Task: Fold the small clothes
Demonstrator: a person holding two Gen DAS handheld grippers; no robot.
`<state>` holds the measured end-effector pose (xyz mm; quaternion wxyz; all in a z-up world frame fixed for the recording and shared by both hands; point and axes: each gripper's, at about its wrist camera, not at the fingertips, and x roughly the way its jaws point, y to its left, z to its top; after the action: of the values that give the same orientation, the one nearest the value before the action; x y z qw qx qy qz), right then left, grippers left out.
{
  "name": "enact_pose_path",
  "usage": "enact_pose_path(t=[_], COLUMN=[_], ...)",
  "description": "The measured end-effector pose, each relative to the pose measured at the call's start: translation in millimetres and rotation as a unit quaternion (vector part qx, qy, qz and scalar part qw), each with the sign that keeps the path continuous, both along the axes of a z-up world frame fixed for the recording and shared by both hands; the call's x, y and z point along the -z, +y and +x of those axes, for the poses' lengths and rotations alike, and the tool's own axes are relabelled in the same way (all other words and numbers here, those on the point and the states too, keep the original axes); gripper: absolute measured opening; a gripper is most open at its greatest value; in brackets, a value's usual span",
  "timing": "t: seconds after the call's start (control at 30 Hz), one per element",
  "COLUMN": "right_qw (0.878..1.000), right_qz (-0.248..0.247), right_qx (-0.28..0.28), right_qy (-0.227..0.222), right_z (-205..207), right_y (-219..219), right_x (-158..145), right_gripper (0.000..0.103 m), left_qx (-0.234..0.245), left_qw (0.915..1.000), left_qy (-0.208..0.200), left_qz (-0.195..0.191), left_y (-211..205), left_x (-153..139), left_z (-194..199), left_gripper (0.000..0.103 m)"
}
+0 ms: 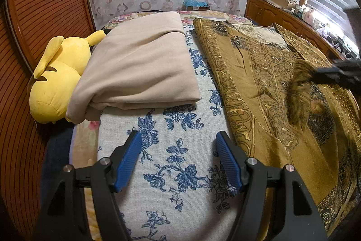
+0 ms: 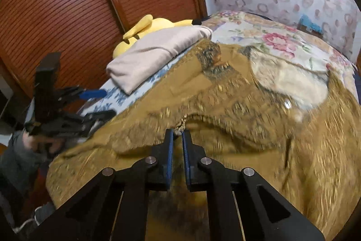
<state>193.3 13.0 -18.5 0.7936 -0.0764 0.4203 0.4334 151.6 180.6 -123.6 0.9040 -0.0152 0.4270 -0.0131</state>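
A mustard-gold patterned garment (image 1: pixel 266 87) lies spread on the bed's right side; it fills the right wrist view (image 2: pixel 237 110). My right gripper (image 2: pixel 178 134) is shut on a pinched fold of this garment, lifted and blurred; it shows at the right edge of the left wrist view (image 1: pixel 315 76) holding the hanging cloth. My left gripper (image 1: pixel 178 141) is open and empty, hovering over the blue-flowered sheet (image 1: pixel 171 150) just left of the garment's edge; it also shows in the right wrist view (image 2: pixel 99 103).
A folded beige cloth (image 1: pixel 142 64) lies at the back left, against a yellow plush toy (image 1: pixel 56 83). A wooden louvred wardrobe (image 2: pixel 67 15) stands left of the bed. A cluttered wooden dresser (image 1: pixel 282 12) stands at the far right under a window.
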Motion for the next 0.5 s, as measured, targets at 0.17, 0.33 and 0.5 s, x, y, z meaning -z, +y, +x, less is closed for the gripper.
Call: enact_pose_path(t=[0.17,0.33,0.5], right_qw=[1.0,0.999,0.999], right_qz=[-0.011,-0.01,-0.02], right_qx=[0.013,0.018,0.029], right_qy=[0.021,0.03,0.028], right_z=[-17,-32,-41], right_y=[-22,-36,-46], right_x=[13,22,26], right_gripper=[0.006,0.006,0.02], left_qx=[0.0,0.0,-0.004], left_qw=[1.0,1.0,1.0], left_qy=[0.0,0.0,0.001], left_qz=[0.001,0.001,0.006], left_y=[0,2,1], left_x=[0,0,-1], left_z=[0,0,-1], left_gripper=[0.069,0.069,0.069])
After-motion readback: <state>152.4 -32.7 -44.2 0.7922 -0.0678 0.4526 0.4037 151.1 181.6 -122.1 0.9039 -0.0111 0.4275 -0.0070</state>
